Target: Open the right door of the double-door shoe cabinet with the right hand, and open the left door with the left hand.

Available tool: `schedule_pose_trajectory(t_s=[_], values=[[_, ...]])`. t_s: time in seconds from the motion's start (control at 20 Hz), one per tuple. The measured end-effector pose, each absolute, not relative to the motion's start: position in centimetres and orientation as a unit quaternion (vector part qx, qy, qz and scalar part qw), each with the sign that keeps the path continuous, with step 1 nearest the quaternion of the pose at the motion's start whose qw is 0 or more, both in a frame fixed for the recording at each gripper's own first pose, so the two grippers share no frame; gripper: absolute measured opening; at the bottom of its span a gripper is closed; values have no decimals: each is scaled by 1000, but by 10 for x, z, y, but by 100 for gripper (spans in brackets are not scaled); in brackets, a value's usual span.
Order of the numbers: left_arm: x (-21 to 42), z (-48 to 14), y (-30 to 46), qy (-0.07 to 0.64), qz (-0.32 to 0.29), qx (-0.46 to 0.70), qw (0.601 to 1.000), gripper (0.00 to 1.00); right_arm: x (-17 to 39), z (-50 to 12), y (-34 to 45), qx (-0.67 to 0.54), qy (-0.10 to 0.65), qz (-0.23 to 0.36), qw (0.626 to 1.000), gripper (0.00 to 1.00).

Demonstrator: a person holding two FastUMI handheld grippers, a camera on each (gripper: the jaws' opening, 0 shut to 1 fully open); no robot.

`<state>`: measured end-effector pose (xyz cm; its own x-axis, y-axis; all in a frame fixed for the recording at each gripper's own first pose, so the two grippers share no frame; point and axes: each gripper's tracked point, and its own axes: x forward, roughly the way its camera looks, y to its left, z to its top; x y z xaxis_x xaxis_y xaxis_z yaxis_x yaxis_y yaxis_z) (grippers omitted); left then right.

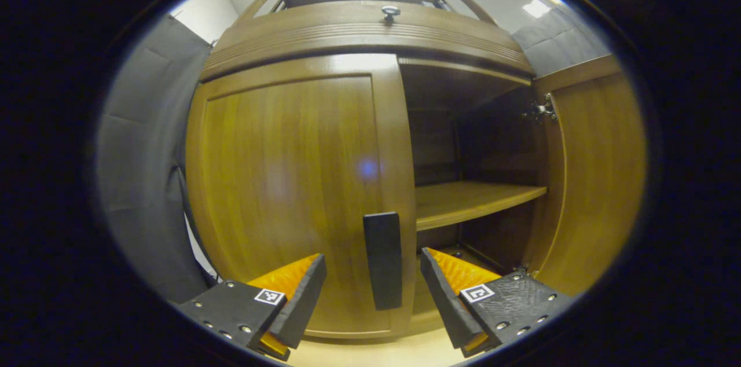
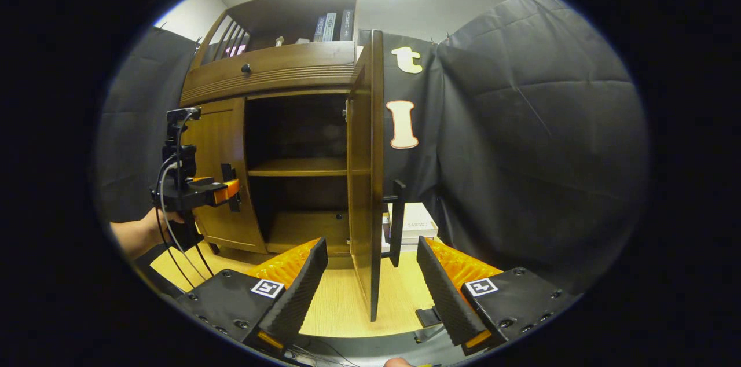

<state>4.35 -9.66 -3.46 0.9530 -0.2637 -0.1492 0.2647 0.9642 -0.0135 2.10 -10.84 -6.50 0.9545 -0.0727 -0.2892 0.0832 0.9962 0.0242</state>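
Books [image 2: 331,26] atop cabinet [image 2: 272,72]; shelf [image 2: 298,167] inside.

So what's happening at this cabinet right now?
A person with a gripper in each hand is opening a wooden shoe cabinet. The right door already stands wide open, and the right gripper sits open near its edge. The left door is closed; the left gripper, open, straddles its handle without visibly gripping.

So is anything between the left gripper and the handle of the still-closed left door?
Nothing visible. The left gripper is open, its fingers on either side of the left door's handle with no object between. The right door already stands open.
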Motion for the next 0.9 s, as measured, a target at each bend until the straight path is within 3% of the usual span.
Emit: schedule_pose_trajectory(t_s=[0.05,0.2,0.4,0.45,0.55,0.9], values=[[45,-34,-98,78,-130,6,988,97,23,-66,-107,18,147,-40,988,93],[48,-30,-114,88,-136,4,987,84,25,-72,-101,16,154,-40,987,93],[54,-37,-119,85,-133,1,987,55,29,-77,-95,17,157,-31,987,93],[55,-37,-130,87,-156,-13,984,51,29,-77,-93,16,157,-27,987,93],[53,-38,-133,99,-149,-13,984,29,29,-75,-93,12,153,-24,988,94],[39,-31,-119,116,-148,-24,982,24,20,-70,-98,17,140,-8,990,94]])
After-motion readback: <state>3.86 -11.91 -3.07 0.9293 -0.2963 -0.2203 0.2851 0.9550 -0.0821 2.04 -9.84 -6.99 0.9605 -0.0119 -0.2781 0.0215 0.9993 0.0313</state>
